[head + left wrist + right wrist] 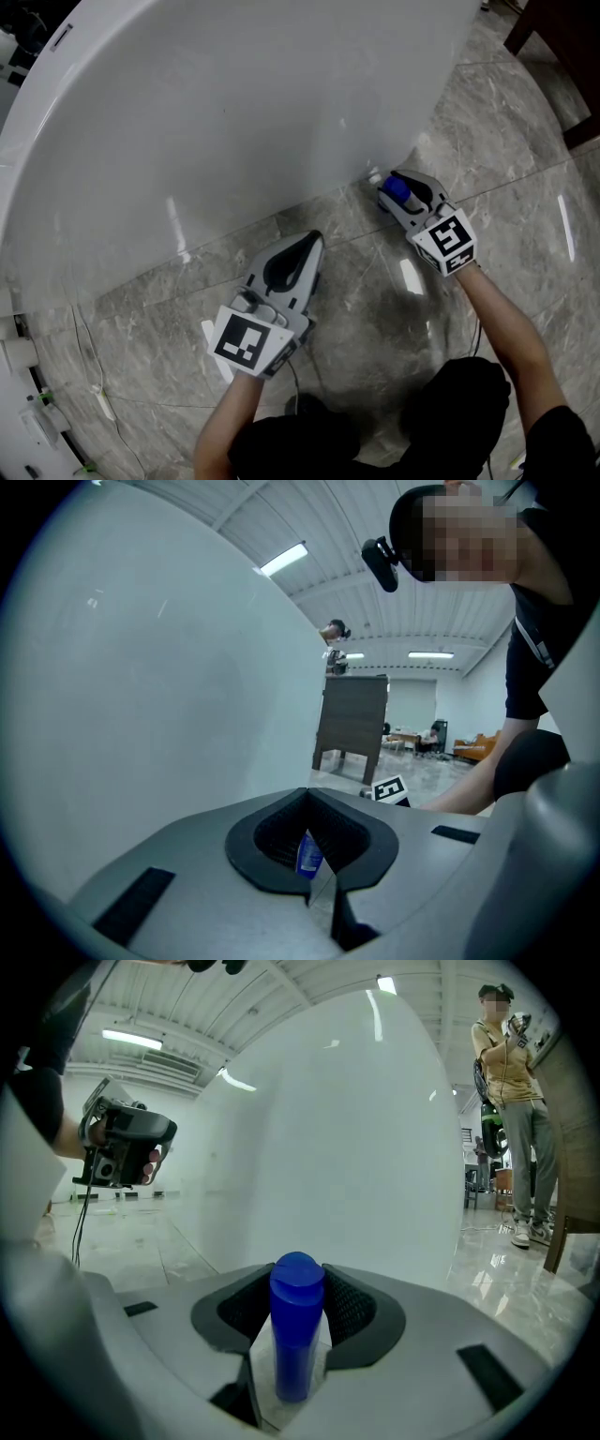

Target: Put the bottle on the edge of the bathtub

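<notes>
My right claw (298, 1288) is clenched on the blue bottle (398, 192). The bottle is down near the gray floor (375, 300), just beside the white bathtub (234, 112). My left claw (307, 242) is closed, with nothing in it.

Glossy tub (234, 112), polished marble flr (525, 234).

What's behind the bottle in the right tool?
The white tub wall stands behind the bottle. In the right gripper view the right tool covers the wall's foot, so any gap between them cannot be judged.
</notes>
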